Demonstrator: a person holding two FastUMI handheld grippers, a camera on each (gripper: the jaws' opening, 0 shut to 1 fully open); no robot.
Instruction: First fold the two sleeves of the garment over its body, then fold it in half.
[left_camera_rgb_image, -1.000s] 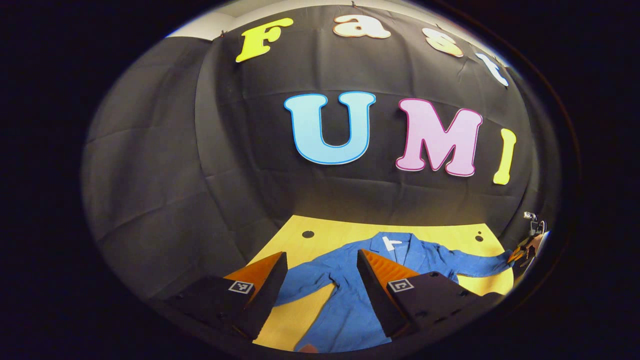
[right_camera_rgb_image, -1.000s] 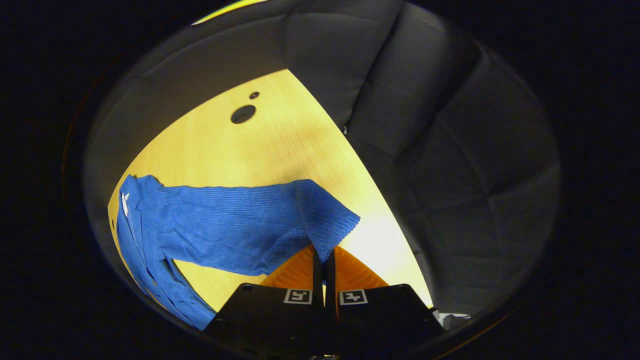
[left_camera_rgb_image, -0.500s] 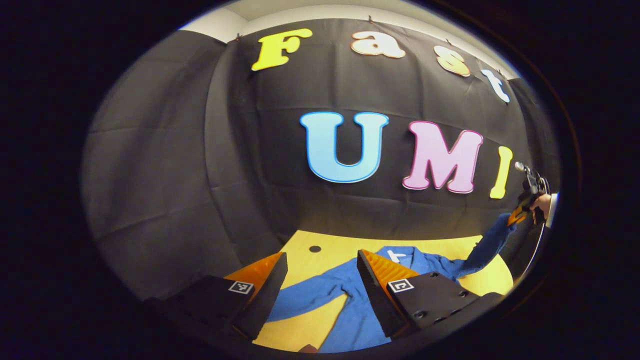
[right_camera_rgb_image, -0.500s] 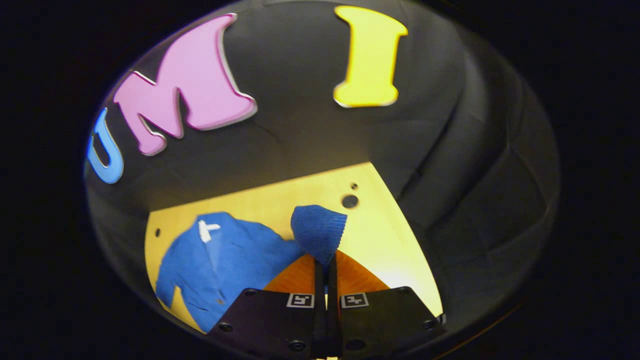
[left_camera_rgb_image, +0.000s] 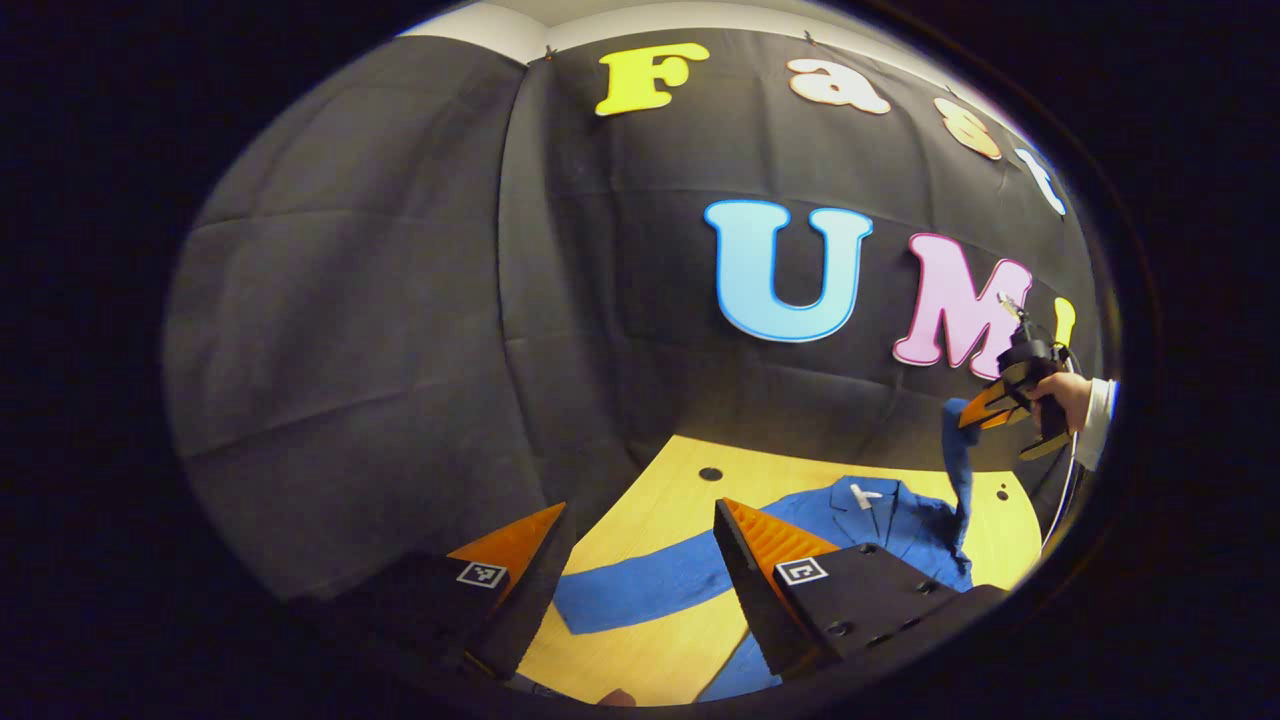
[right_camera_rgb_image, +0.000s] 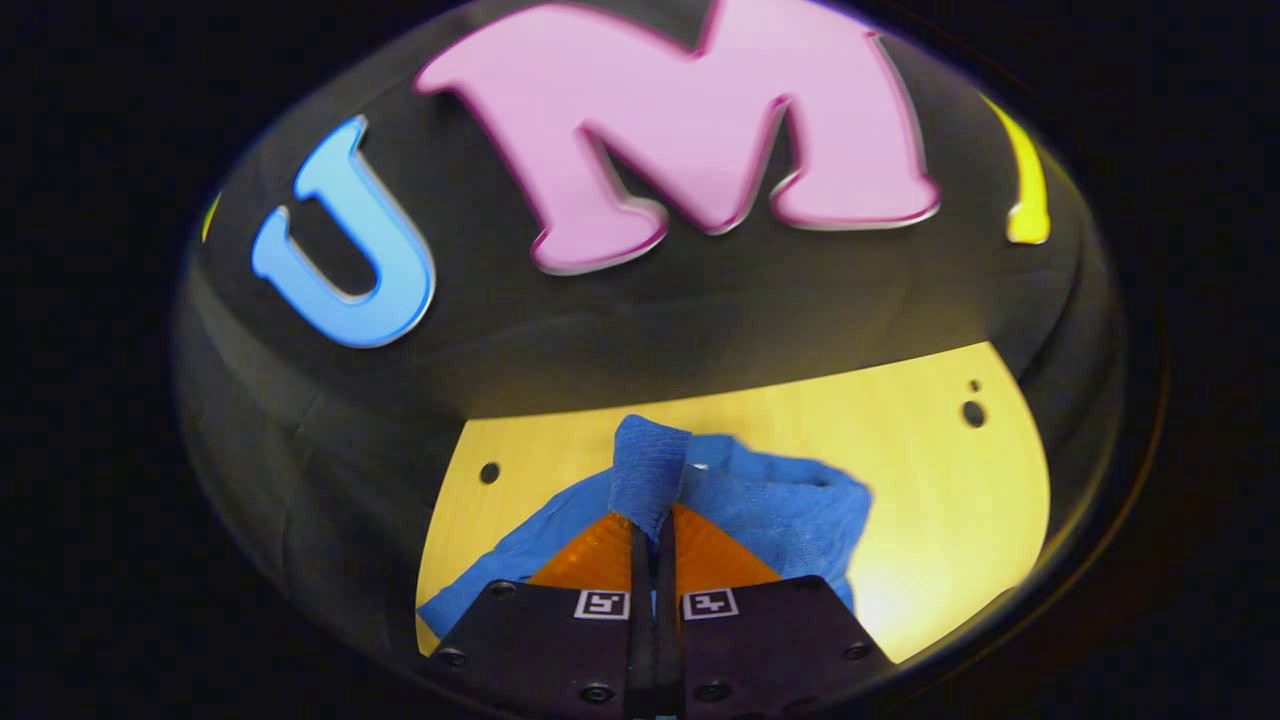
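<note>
Left gripper view: other sleeve flat on table.

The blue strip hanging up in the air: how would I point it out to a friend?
Start at the yellow table, where a blue garment lies spread. From its far side one sleeve rises off the wood, its cuff pinched in the right gripper held by a hand. The other sleeve lies flat; this one hangs upright.

The garment is plain blue with a white neck tag; the table is yellow wood with dark holes.
</note>
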